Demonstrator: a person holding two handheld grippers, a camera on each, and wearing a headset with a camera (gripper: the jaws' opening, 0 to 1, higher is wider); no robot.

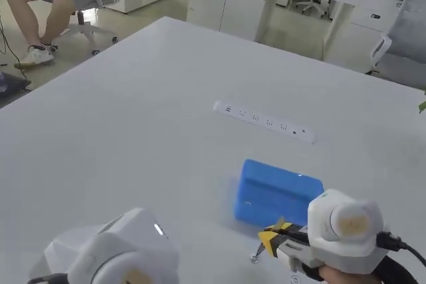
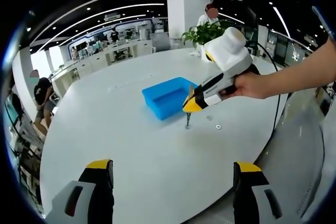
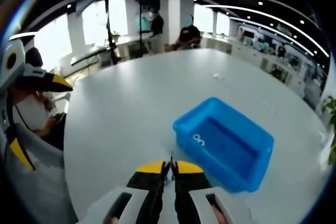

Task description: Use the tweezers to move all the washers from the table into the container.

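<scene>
1 steel washer (image 2: 218, 126) lies near my right fingers (image 3: 152, 169), which pinch slim metal tweezers (image 2: 187, 121); left fingers (image 2: 100, 166) spread. Pick-up step: next, nip it, then lift into the blue plastic container (image 2: 167, 98) beyond.

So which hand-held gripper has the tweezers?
The right hand-held gripper: its jaws are shut on the tweezers beside the container. The left hand-held gripper is open, holding nothing.

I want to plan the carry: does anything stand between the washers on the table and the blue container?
Nothing visible does. Bare table lies between the washers and the container; the right gripper points its tweezers down beside them.
</scene>
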